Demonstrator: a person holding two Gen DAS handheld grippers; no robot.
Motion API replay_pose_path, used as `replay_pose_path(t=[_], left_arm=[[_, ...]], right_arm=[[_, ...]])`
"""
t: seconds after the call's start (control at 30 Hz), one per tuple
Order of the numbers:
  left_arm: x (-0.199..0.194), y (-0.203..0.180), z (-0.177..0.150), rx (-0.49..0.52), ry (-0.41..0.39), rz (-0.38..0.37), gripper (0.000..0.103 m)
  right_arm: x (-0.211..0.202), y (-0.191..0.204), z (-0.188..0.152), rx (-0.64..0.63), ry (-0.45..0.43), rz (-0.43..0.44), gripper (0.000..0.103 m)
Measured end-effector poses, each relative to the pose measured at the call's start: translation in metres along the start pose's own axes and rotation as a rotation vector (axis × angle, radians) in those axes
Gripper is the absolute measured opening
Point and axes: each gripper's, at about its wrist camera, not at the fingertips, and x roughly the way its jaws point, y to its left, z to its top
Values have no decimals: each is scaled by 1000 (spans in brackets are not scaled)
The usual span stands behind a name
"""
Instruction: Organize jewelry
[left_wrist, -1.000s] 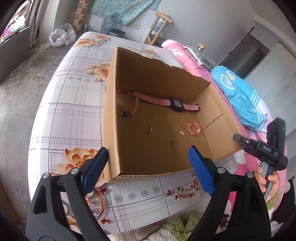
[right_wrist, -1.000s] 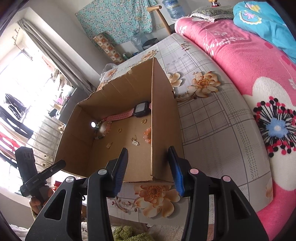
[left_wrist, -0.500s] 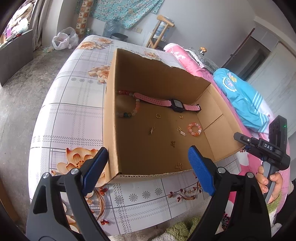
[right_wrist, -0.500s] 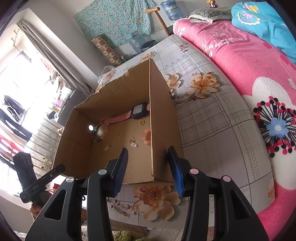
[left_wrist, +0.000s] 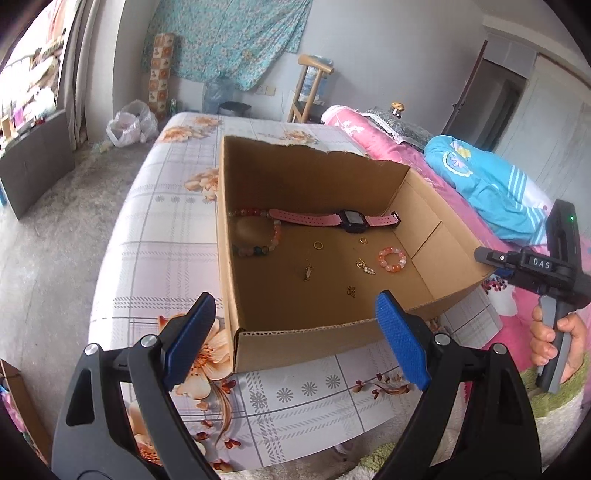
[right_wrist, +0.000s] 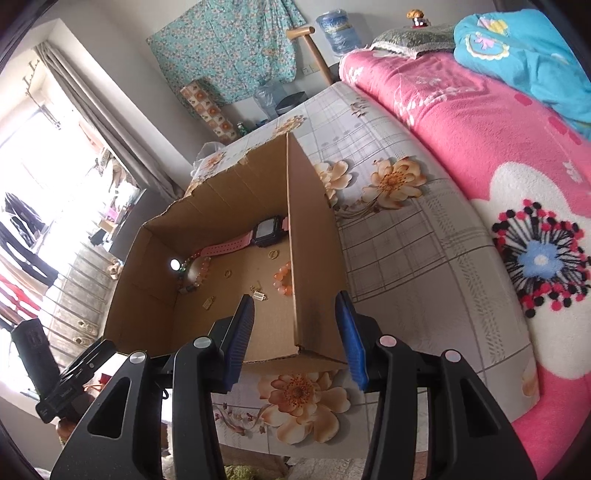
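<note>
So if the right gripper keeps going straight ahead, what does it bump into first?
Probably the near right corner of the brown cardboard box: the open right gripper straddles that side wall, though depth is hard to judge.

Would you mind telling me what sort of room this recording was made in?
Most likely a bedroom in a home: a bed with a floral checked sheet, a pink blanket and a blue quilt. A curtained window stands at one side.

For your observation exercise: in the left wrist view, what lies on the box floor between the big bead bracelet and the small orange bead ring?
Between the big bead bracelet and the small orange bead ring: bare cardboard with a gold ring and a small pendant.
</note>
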Motion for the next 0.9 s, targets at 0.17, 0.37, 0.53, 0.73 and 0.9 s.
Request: replay_pose_path(t=[0.17,0.37,0.53,0.73,0.9], left_arm=[[-28,-17,-15,28,-39,50,90],[-41,-44,-33,22,-43,17,94],[-37,-66,-40,46,-61,52,95],[-20,-78,-40,64,-37,218,95],[5,-75,-45,49,92,273,95]], right_arm=[[-38,5,-17,-29,-103,-92,60],[-60,39,-61,-150,-108,-101,76],[-54,62,-93,-212,-79,-133,87],[-44,75,-111,-229,-93,-214,95],[-33,75,-112,-222,-71,-254,95]])
